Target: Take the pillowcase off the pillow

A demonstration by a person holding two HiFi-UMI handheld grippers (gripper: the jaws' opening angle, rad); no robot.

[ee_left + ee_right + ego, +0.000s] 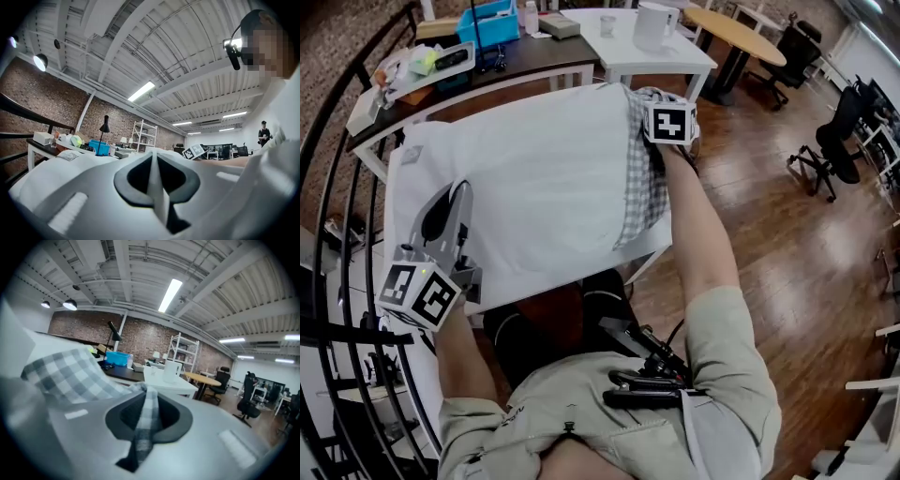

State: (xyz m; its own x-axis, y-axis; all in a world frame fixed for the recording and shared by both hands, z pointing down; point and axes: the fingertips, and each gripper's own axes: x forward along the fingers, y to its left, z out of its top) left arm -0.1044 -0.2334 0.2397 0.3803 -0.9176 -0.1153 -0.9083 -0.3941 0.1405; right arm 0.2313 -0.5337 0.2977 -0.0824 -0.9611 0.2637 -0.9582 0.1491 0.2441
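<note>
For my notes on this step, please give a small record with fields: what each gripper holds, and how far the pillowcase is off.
left gripper: shut on the white pillow
right gripper: shut on the checked pillowcase
pillowcase: bunched over the pillow's end by the right gripper, not yet off
pillow: mostly bare, held up between both grippers

White pillow (525,178); grey-white checked pillowcase (647,187).
</note>
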